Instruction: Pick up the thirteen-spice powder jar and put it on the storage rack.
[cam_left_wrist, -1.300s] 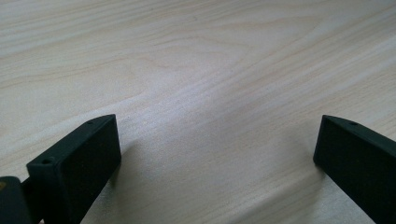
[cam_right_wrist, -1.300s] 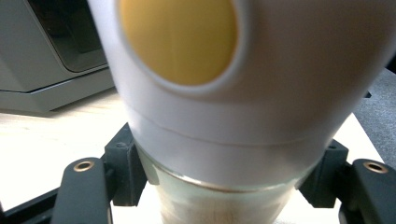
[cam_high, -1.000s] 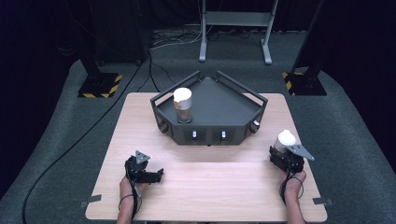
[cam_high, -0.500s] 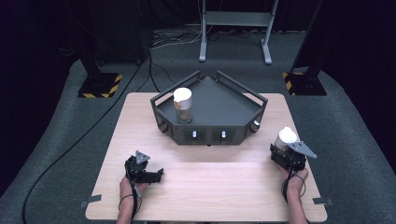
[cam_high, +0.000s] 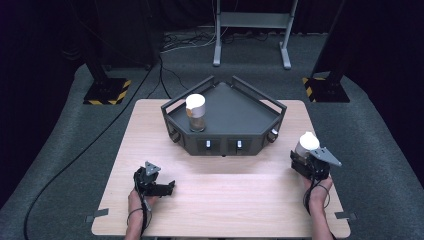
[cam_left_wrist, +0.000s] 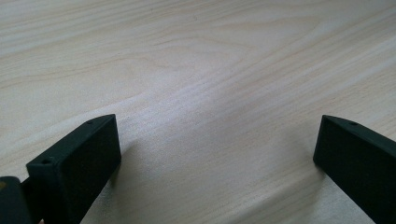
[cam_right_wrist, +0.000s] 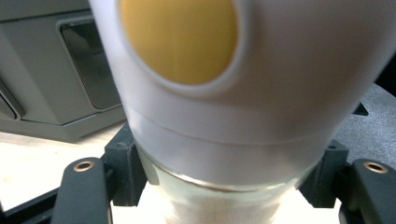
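From my seat the tabletop (cam_high: 220, 200) is the largest thing, pale wood, its near edge cut off at the bottom of the high view. On its far half, toward twelve o'clock, sits the dark tray (cam_high: 235, 112), angular, with a low rail around it; I cannot make out what the small light marks on its front face are. A jar (cam_high: 195, 113) with a white lid stands upright in the tray's left part, at about ten o'clock from the tray's centre.

My right gripper (cam_high: 309, 161) is at four o'clock on the tabletop, jaws closed on a second jar (cam_high: 306, 145), also white-lidded. In the right gripper view this jar (cam_right_wrist: 224, 93) crowds the lens: the lid is blurred, the glass below it cut off, and whether its base touches the wood I cannot tell.

My left gripper (cam_high: 150, 181) rests at seven o'clock, well apart from the tray. Its jaws stand wide open over bare wood, gripping nothing, their tips cut off by the frame.
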